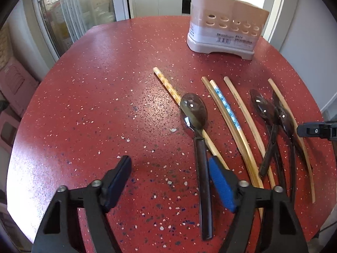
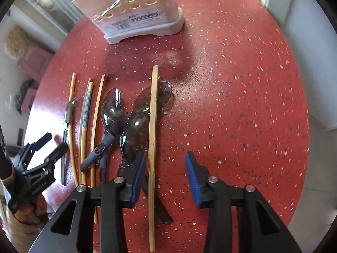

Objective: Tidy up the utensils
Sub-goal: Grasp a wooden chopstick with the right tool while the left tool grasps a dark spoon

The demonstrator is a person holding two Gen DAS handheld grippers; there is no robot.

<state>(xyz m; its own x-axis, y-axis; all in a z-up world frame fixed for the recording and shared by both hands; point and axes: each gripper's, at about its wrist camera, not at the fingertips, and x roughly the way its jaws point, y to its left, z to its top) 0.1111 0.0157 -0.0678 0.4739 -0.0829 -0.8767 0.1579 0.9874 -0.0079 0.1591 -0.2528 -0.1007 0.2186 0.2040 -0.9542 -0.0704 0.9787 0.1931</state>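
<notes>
A dark-handled spoon [image 1: 193, 109] lies across a pale chopstick [image 1: 168, 86] on the red table. Its handle runs between the jaws of my left gripper [image 1: 169, 160], close to the blue pad, untouched; the gripper is open. Several more chopsticks [image 1: 238, 109] and two dark spoons [image 1: 263, 107] lie to the right. My right gripper [image 2: 166, 155] hovers open over one chopstick [image 2: 153, 126], which passes between its pads next to the left one, with crossed spoons [image 2: 134, 126] beside it. The white utensil holder [image 1: 223, 33] [image 2: 137, 14] stands at the back.
The speckled red round table [image 2: 231, 84] has bare surface right of the utensils and left of them [image 1: 94, 105]. My left gripper [image 2: 55, 141] and the hand holding it show at the left of the right wrist view. Pink stools [image 1: 14, 88] stand beyond the table's edge.
</notes>
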